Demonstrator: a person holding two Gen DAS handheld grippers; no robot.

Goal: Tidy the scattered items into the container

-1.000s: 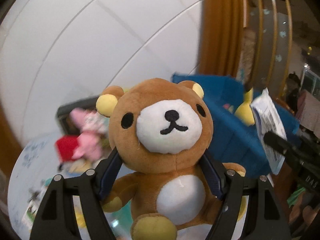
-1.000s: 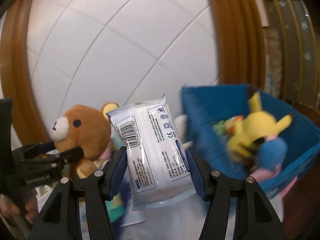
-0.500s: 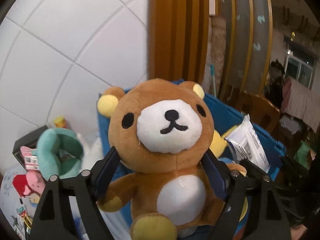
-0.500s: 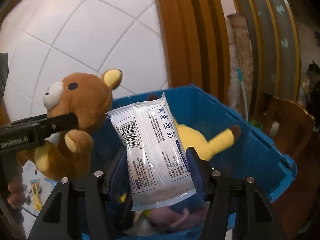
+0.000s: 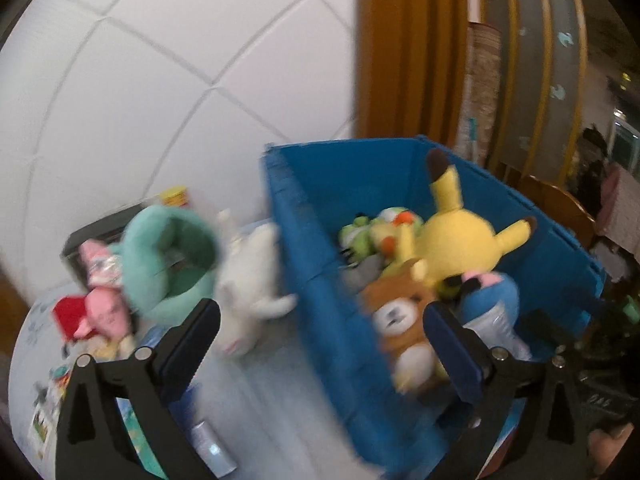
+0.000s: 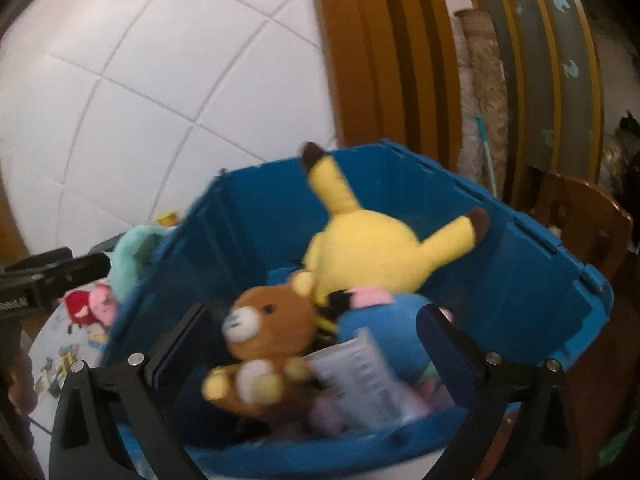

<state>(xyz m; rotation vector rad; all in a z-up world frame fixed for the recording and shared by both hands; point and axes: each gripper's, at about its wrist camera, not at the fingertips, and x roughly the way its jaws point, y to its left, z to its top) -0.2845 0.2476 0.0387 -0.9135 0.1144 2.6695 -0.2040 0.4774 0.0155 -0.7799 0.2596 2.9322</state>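
Item: blue container (image 5: 320, 320), open-topped, occupying the centre and right of both wrist views, already holding a brown bear plush (image 6: 272, 332), a yellow plush (image 6: 360, 248), a blue plush (image 6: 384, 320) and a white printed packet (image 6: 360, 376). Left gripper (image 5: 324, 344): jaws opening, spread wide, nothing between the pads; the bear lies loose in the container beyond the right finger. Right gripper (image 6: 316, 340): jaws opening, likewise spread and empty, with bear and packet lying free below and between its fingers inside the container. Remaining scattered items: at lower left of the left wrist view, outside the container's left wall, a white plush (image 5: 248, 288), a teal ring-shaped cushion (image 5: 168, 268) and a pink-and-red toy (image 5: 96, 312) on the pale printed tabletop (image 5: 280, 420). Governing relation: these lie left of the container, on the left gripper's side, so the left hand is judged the nearer; the white plush sits closest, its long axis running roughly up and down the frame, slightly tilted. Obscured: both views are motion-blurred; the small items near the bottom edge of the left view cannot be identified; the container floor is hidden under toys; the dark box behind the cushion is partly covered.
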